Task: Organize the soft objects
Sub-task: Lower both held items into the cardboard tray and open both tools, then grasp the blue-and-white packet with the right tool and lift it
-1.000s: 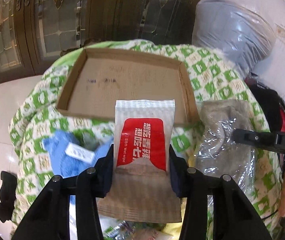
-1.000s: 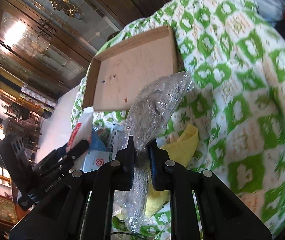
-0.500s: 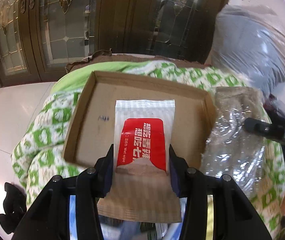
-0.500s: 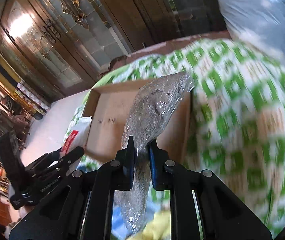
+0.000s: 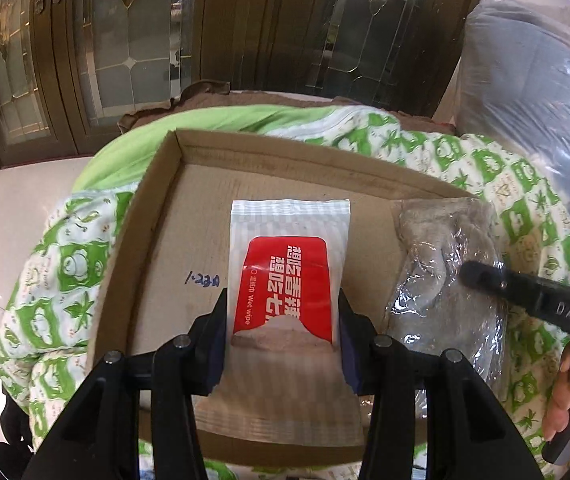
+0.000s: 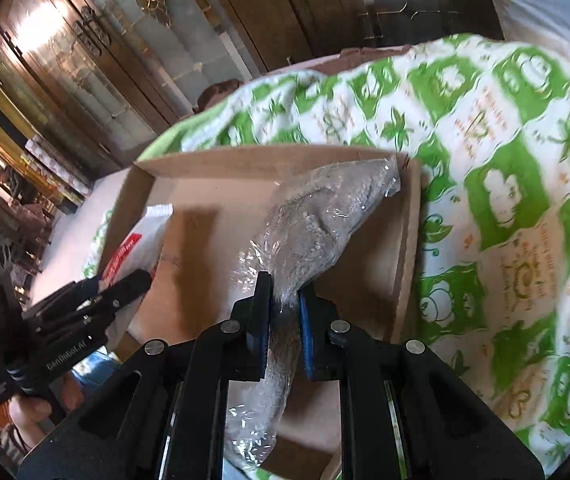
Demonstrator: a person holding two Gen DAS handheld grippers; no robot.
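- Left gripper (image 5: 283, 332): fingers pinching the wet wipe pack (image 5: 285, 276), which has travelled from short of the cardboard tray (image 5: 153, 216) to above its floor.
- Right gripper (image 6: 285, 308): fingers nipping the plastic-wrapped grey cloth (image 6: 317, 216), now arriving over the tray's right half.
- Both are nearing release.
- Room: bare floor lying ahead of both fingers; the far wall is close.

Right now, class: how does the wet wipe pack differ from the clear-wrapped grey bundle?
The wet wipe pack is flat, opaque white with a red label; the grey bundle is lumpy inside clear, crinkled plastic. The left gripper holds the pack across its width; the right gripper pinches the bundle thin. Both hang above the cardboard tray.
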